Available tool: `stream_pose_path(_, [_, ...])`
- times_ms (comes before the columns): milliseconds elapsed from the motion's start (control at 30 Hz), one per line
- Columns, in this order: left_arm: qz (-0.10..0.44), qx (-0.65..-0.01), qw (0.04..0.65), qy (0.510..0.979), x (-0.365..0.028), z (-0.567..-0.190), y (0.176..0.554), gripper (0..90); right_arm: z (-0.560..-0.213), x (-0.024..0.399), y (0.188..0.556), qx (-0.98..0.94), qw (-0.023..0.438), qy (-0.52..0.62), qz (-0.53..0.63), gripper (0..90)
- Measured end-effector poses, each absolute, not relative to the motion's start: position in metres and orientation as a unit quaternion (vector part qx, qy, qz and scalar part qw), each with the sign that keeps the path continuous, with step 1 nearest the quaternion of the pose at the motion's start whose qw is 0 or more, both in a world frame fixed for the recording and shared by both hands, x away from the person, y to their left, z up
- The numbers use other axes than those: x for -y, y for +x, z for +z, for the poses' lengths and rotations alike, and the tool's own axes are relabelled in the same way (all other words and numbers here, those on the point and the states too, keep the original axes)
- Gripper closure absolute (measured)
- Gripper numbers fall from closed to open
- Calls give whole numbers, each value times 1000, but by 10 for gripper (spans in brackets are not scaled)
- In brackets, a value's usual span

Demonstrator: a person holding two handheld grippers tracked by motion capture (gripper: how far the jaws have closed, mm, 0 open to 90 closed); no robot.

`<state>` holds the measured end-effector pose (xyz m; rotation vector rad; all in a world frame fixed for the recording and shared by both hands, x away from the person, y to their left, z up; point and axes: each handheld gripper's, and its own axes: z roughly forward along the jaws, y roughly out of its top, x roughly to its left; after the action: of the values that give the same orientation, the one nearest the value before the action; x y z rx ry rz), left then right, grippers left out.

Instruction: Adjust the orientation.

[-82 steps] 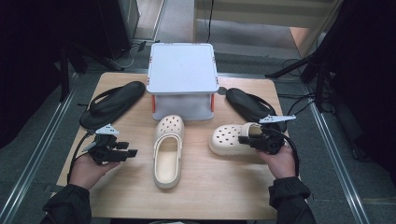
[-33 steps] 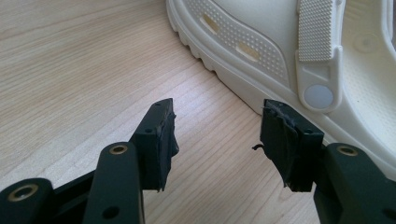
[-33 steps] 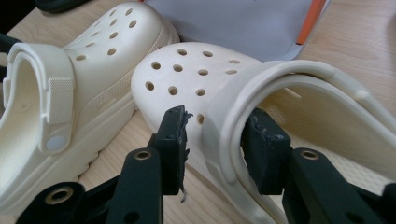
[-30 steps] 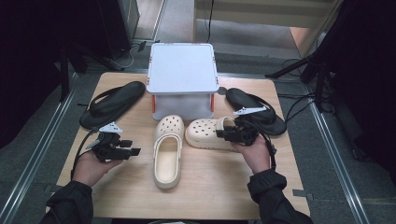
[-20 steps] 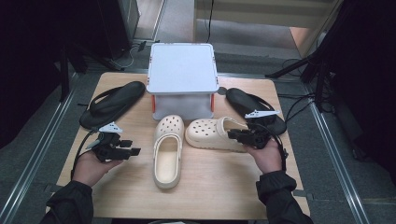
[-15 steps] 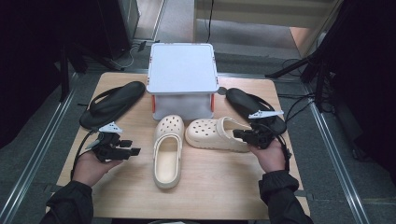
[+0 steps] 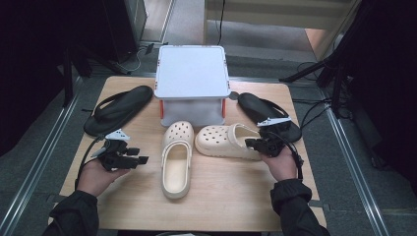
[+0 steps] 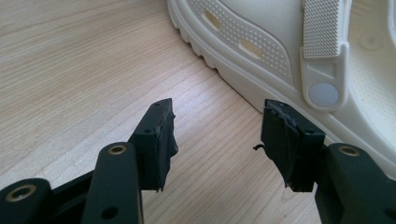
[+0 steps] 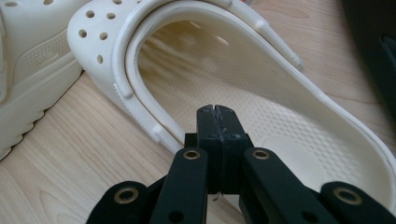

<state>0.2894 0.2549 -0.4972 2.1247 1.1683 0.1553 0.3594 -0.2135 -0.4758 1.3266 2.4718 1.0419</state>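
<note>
- right tongs (image 7: pixel 252 143) pressed together, pads meeting with nothing between them in the right gripper view (image 9: pixel 217 122); they have just been closing; tips sit at the heel end of the right clog (image 7: pixel 227 141), over its open back rim
- right clog cream, lying across the desk (image 7: pixel 216 196), toe pointing toward the other clog, heel toward the right hand (image 7: pixel 281 164); in the right gripper view its heel strap and footbed (image 9: pixel 243 84) lie just beyond the closed tips; whether the tips touch the rim, cannot tell
- left clog (image 7: pixel 176 158) cream, lying lengthways, toe toward the box, heel toward the person; its toe is just beside the toe of the right clog; touching or not, cannot tell
- left tongs (image 7: pixel 140 159) spread, nothing between them; held low over bare wood left of the left clog, tips pointing at its side; in the left gripper view the clog's side wall and strap rivet (image 8: pixel 324 93) lie just past the right-hand pad; no contact visible
- left hand (image 7: pixel 96 174) near the front left of the desk, cable looping off the gripper
- white box (image 7: pixel 192 73) with red clasps at the back middle of the desk, lid on; both clog toes near its front wall
- black flip-flop (image 7: pixel 118 108) left of the box, lying at an angle; second black flip-flop (image 7: pixel 268 110) right of the box, just behind the right hand
- dark sleeves come in from the bottom edge
</note>
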Motion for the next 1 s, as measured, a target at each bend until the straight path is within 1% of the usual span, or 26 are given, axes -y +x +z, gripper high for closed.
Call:
stream_pose_path(433, [63, -451, 349, 819, -254, -497, 288, 444, -474, 201, 346, -831, 78, 430, 344, 900])
stream_pose_path(667, [61, -452, 350, 818, -253, -497, 288, 444, -474, 188, 336, -834, 71, 422, 349, 900])
stream_pose_path(1000, [63, -447, 350, 821, -252, -497, 288, 450, -471, 171, 323, -843, 74, 395, 358, 900])
